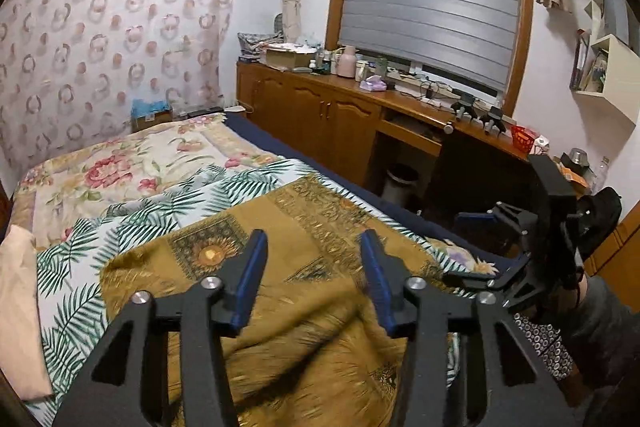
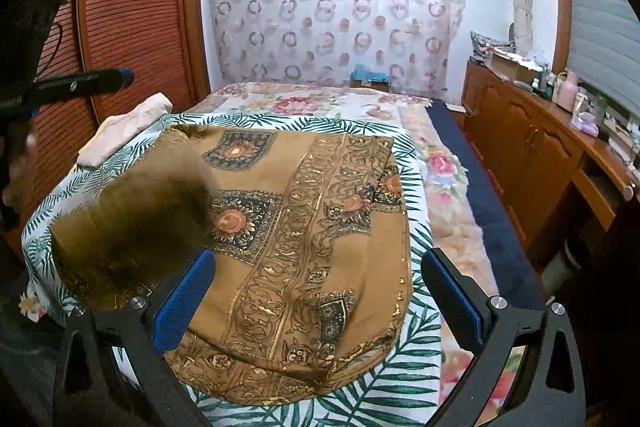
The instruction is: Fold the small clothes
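Note:
A mustard-brown garment (image 2: 304, 227) printed with sunflower medallions and scroll bands lies on the palm-leaf sheet (image 2: 416, 355) on the bed. Its left part (image 2: 140, 223) is lifted and blurred, folding over the rest. My left gripper (image 1: 314, 267) hovers open above the garment (image 1: 320, 227), with nothing between its blue pads. One of its fingers (image 2: 84, 81) shows at the left edge of the right wrist view. My right gripper (image 2: 320, 291) stands wide open low over the garment's near hem, its pads apart from the cloth. From the left wrist view it (image 1: 472, 245) sits at the bed's right edge.
A pale pink folded cloth (image 2: 124, 131) lies at the sheet's left side. A floral bedspread (image 1: 120, 167) covers the far bed. Wooden cabinets (image 1: 328, 119) with clutter and a bin (image 1: 400, 183) line the right; a slatted wardrobe door (image 2: 132, 11) stands left.

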### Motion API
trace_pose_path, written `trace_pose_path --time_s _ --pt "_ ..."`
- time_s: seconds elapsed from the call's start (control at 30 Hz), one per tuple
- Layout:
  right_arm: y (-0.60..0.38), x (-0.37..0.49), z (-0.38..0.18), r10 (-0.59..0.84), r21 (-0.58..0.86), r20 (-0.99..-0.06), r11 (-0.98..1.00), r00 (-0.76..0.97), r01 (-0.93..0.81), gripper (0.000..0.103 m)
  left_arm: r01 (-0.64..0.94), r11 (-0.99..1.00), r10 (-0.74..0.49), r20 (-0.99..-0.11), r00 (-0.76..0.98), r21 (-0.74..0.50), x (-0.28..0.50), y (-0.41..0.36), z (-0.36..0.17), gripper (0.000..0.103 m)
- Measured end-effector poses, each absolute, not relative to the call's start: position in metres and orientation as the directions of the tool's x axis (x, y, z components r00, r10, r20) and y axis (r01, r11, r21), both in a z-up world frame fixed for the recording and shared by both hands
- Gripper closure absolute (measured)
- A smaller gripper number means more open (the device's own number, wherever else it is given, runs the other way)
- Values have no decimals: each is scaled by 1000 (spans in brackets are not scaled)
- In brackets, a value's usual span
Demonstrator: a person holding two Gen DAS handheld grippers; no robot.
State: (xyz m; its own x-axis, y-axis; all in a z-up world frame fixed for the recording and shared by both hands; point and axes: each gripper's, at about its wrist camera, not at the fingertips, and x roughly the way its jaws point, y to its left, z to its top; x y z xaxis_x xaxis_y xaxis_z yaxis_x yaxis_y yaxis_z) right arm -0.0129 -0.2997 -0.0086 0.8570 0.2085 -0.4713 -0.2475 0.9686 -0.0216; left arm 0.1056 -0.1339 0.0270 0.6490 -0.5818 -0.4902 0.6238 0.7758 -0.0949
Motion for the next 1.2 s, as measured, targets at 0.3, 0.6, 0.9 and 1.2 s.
trace_pose_path --time_s 0.3,0.6,0.9,1.2 --pt "-278 9 -15 277 1 -484 949 830 -316 3 517 850 -490 -500 714 -96 100 -96 3 26" --pt "-247 53 -32 366 21 -547 905 753 -424 13 400 909 -399 -526 751 -119 101 -52 -26 26" --pt "-222 88 -44 355 -33 -628 877 692 -480 14 353 928 -358 -548 756 -120 100 -33 -45 26" --pt "-217 108 -50 369 -28 -656 860 658 -510 40 355 927 -360 -548 755 -121 100 -32 -49 26"
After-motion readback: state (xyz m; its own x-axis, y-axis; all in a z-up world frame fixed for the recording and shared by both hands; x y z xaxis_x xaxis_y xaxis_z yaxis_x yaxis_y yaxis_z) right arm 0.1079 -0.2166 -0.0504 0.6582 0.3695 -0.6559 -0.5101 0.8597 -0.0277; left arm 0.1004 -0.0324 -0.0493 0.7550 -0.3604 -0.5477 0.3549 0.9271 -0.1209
